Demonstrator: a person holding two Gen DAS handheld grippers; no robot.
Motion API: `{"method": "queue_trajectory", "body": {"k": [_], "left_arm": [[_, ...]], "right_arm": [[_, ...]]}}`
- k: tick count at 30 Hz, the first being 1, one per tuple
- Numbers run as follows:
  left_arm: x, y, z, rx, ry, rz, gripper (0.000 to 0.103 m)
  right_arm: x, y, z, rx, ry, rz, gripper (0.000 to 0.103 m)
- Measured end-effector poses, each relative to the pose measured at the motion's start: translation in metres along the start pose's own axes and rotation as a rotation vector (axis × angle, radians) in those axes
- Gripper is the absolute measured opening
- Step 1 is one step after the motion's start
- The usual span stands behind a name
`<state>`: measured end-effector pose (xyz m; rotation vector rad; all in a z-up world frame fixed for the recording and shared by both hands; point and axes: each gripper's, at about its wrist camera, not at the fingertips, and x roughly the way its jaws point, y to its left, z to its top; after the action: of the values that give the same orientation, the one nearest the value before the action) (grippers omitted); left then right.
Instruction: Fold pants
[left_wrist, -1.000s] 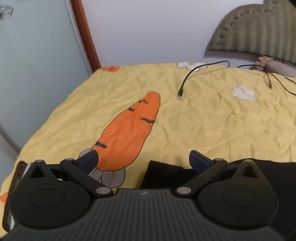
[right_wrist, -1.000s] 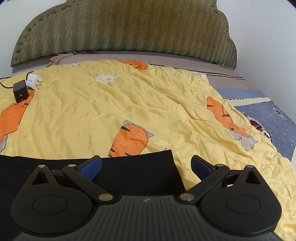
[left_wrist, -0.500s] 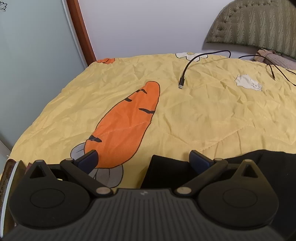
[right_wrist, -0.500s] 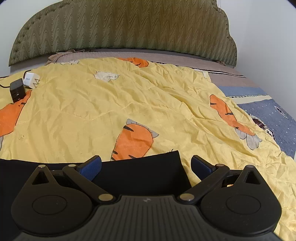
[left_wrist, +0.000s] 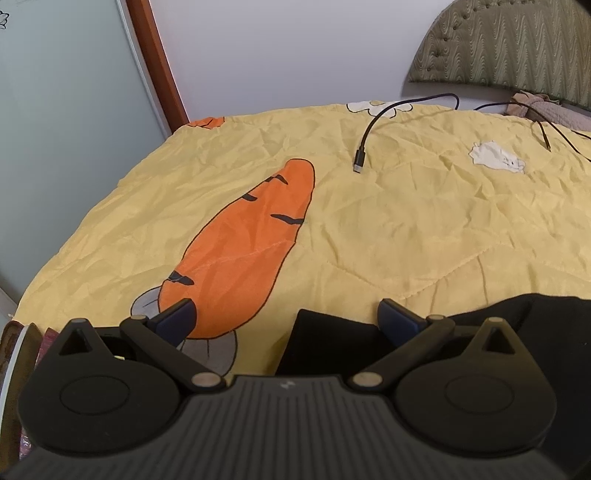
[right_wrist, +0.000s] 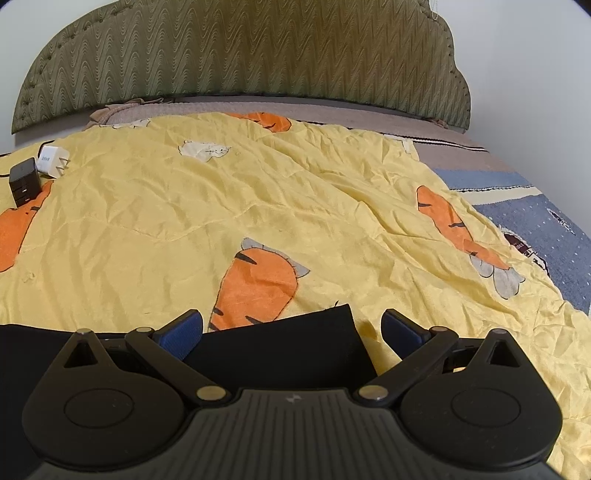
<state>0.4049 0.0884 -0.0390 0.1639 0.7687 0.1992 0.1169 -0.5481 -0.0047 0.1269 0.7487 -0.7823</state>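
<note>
My left gripper (left_wrist: 286, 317) hangs low over the yellow carrot-print quilt (left_wrist: 406, 229), jaws spread wide and empty. The black pants (left_wrist: 332, 343) lie flat on the quilt; one corner sits just under my left jaws. My right gripper (right_wrist: 291, 326) is equally wide open and holds nothing, with the pants' other corner (right_wrist: 295, 350) lying between its fingers. A black cable (left_wrist: 364, 146) rests farther up the bed.

1. Left gripper (left_wrist: 286, 317) fills the lower part of its frame, jaws spread wide, blue pads apart.
2. Right gripper (right_wrist: 291, 326) sits likewise, jaws wide, holding nothing.
</note>
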Motion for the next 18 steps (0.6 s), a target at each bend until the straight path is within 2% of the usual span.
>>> {"method": "queue_trajectory", "body": {"k": [11,18], "left_arm": [[0.005,-0.003,0.001,0.006,0.012,-0.002,0.103],[0.006,-0.002,0.001,-0.006,0.016,-0.033,0.095]], "right_arm": [[0.010,-0.001,0.001,0.002,0.013,0.015,0.103],[0.012,-0.003,0.000,0.002,0.010,0.030,0.103]]}}
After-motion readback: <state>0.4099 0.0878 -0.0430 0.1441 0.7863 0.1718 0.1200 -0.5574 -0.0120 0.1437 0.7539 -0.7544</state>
